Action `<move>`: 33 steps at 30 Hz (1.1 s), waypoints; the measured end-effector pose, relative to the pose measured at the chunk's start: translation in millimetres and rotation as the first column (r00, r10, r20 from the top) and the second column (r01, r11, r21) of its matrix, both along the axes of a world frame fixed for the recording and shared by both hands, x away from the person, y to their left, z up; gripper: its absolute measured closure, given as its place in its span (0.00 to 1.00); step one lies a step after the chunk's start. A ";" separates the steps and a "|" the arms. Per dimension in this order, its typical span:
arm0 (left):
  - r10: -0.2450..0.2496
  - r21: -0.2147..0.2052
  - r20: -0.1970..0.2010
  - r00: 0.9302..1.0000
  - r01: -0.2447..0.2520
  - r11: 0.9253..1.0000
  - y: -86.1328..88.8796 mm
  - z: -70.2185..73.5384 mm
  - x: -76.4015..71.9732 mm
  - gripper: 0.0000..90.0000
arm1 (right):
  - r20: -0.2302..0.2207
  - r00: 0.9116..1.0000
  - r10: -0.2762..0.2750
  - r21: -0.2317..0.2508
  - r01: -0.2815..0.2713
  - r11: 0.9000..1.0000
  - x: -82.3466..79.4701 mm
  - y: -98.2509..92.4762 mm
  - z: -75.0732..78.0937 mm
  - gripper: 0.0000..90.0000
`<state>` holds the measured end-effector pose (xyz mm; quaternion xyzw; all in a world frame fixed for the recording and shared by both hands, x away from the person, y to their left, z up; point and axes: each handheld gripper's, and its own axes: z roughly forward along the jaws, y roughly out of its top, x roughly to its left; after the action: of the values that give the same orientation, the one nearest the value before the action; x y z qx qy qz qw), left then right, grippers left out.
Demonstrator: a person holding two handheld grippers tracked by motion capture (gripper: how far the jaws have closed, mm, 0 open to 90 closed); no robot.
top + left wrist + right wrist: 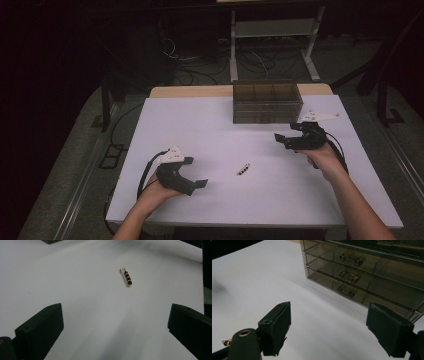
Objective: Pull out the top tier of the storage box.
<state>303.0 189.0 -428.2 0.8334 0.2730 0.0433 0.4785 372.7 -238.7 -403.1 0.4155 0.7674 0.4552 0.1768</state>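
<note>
1. White table (210,125) filled the middle of the high view, a smoky clear drawer box (267,101) at upper centre
2. Beaded safety pin (127,277), gold wire strung with black beads, lay flat at lower centre
3. Left gripper (196,172) gaped lower left; right gripper (286,135) gaped right of centre, both empty

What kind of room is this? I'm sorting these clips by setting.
Probably a lab or recording workspace: a white table with a drawer box and a beaded pin, loose cables on the floor, and a metal stand behind.

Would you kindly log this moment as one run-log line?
left gripper: open, facing beaded pin | right gripper: open, facing drawer box | pin untouched on table
</note>
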 end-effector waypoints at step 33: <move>0.003 -0.006 0.002 1.000 -0.003 1.000 1.1 0.1 0.0 0.00 | -0.009 1.000 -0.001 0.004 0.001 1.000 13.7 8.5 0.1 0.21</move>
<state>303.0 190.1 -428.1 0.8316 0.2740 0.0438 0.4810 386.4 -230.2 -403.0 0.4184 0.7670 0.4548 0.1725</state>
